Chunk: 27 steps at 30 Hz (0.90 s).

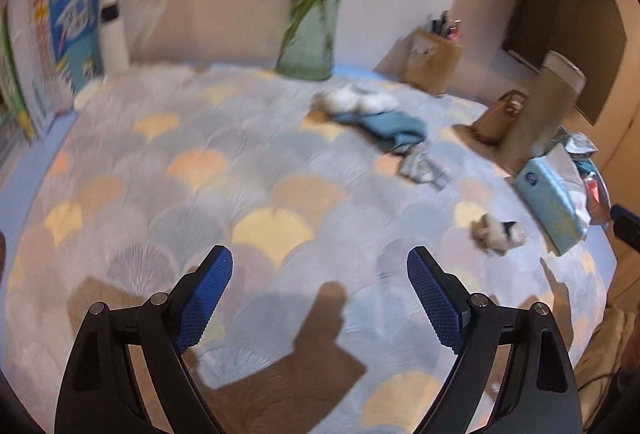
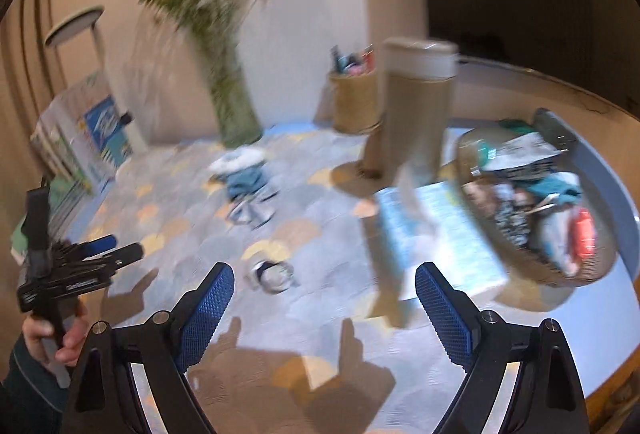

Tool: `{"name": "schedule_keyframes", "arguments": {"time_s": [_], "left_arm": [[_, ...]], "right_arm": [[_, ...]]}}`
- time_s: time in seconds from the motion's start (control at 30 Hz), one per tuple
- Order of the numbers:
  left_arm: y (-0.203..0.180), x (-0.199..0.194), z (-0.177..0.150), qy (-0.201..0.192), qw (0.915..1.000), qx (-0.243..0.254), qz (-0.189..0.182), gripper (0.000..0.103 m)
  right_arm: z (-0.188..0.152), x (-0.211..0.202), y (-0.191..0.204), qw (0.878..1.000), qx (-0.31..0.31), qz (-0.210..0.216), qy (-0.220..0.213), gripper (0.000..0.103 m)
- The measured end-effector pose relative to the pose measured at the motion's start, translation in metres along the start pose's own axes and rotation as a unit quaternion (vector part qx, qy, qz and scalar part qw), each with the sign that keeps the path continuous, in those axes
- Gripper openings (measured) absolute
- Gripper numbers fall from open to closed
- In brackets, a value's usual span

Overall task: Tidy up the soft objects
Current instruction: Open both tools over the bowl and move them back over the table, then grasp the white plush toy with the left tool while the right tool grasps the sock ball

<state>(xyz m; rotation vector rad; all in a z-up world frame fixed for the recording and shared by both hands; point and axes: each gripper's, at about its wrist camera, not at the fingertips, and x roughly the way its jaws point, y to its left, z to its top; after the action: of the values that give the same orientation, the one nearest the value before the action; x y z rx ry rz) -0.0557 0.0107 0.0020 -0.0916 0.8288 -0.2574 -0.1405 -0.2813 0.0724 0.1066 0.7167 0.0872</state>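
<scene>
My left gripper (image 1: 320,262) is open and empty above the patterned tablecloth (image 1: 200,162). My right gripper (image 2: 325,274) is open and empty too. A pile of soft things, white fluff on a blue cloth (image 1: 376,118), lies at the back middle; it also shows in the right wrist view (image 2: 244,174). A small grey striped piece (image 1: 424,168) lies beside it. A small rolled white-and-black soft item (image 1: 498,230) lies to the right of my left gripper, and just ahead of my right gripper's left finger (image 2: 272,274). The left gripper shows in the right wrist view (image 2: 104,250), far left.
A green glass vase (image 1: 308,34) with stems stands at the back. A woven pen holder (image 2: 354,102), a tall beige canister (image 2: 412,106), a blue tissue pack (image 2: 440,234) and a basket full of items (image 2: 532,202) stand on the right. Boxes (image 1: 60,46) lean at the left.
</scene>
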Motion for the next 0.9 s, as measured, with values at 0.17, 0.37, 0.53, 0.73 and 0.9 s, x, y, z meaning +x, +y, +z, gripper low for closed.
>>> {"name": "schedule_keyframes", "arguments": {"time_s": [0.17,0.37,0.53,0.73,0.9], "left_arm": [[0.021,0.019,-0.009,0.042,0.9986,-0.032,0.002,0.089],[0.018,0.019,-0.012,0.035,0.9991,-0.015,0.016,0.089],[0.017,0.014,-0.008,0.049,0.9987,-0.009,0.009,0.088],[-0.003,-0.029,0.050,0.006,0.9988,0.041,-0.025,0.089],[-0.024,-0.004,0.102,-0.013,0.9970,0.073,-0.024,0.089]], "right_arm": [[-0.007,0.030,0.022,0.999,-0.015,0.018,0.044,0.091],[-0.017,0.060,0.034,0.996,-0.020,0.030,0.083,0.091],[-0.018,0.083,0.032,0.994,-0.009,0.047,0.103,0.091],[-0.006,0.120,0.035,0.990,-0.044,0.040,0.131,0.091],[-0.006,0.137,0.033,0.991,-0.050,0.029,0.122,0.091]]}}
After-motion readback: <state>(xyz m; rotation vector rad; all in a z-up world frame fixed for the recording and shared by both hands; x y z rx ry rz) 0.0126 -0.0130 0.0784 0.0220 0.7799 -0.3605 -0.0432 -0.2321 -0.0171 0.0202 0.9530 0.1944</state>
